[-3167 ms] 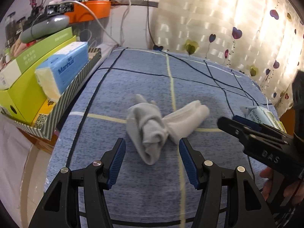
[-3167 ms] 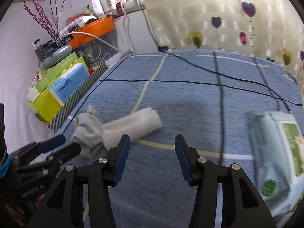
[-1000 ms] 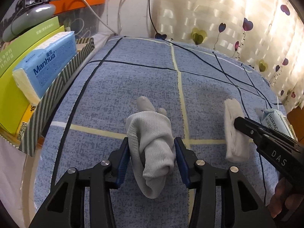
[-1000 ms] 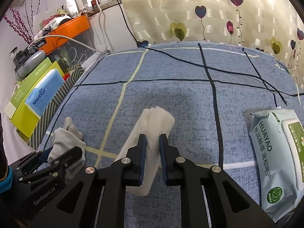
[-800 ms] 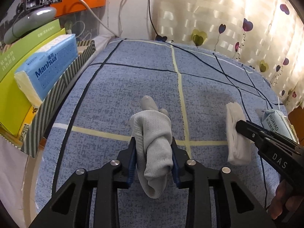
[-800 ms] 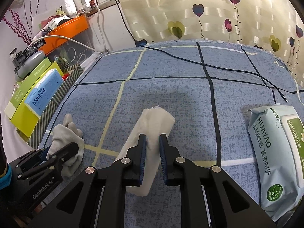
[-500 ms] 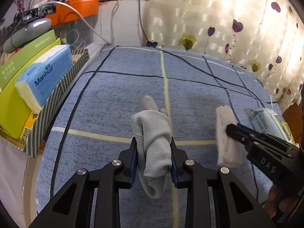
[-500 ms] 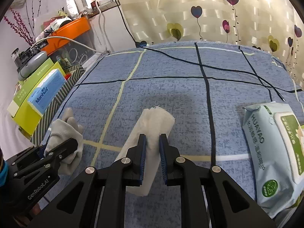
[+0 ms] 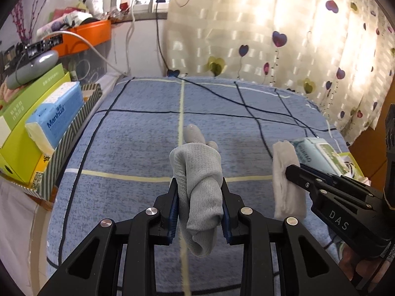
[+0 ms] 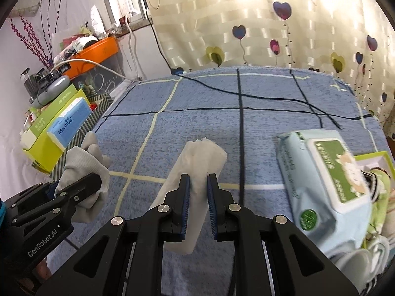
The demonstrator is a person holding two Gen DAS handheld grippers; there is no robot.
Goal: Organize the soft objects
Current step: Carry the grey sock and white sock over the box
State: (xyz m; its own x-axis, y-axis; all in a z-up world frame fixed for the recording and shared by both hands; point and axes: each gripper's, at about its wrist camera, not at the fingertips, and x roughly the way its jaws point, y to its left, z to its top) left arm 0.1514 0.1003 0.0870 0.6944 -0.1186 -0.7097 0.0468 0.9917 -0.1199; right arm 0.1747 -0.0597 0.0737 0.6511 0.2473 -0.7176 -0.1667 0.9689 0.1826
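Nearest the lens, the left gripper (image 9: 199, 206) had its fingers clamped on a bunched grey sock (image 9: 198, 185), held clear of the blue checked surface (image 9: 138, 143). The right gripper (image 10: 198, 197) had its fingers pressed together on a rolled white sock (image 10: 197, 165), likewise lifted off the cloth. Each camera caught the other tool from the side: the left view read "DAS" on the right gripper's body, the right view "GenRobot.AI" on the left one's. Only the right view showed the whole pale blue pack of wet wipes (image 10: 325, 172) with its green label, lying just right of the white sock, and a yellow-green box edge (image 10: 370, 157) beyond it; the left view showed only the pack's end. Farther left, beside the surface, a striped tray (image 9: 66, 138) held a blue tissue pack (image 9: 59, 113) marked "Manhua" and green cartons (image 9: 27, 103). An orange bin (image 9: 86, 34) stood behind. Farthest stood the heart-patterned curtain (image 9: 284, 32).
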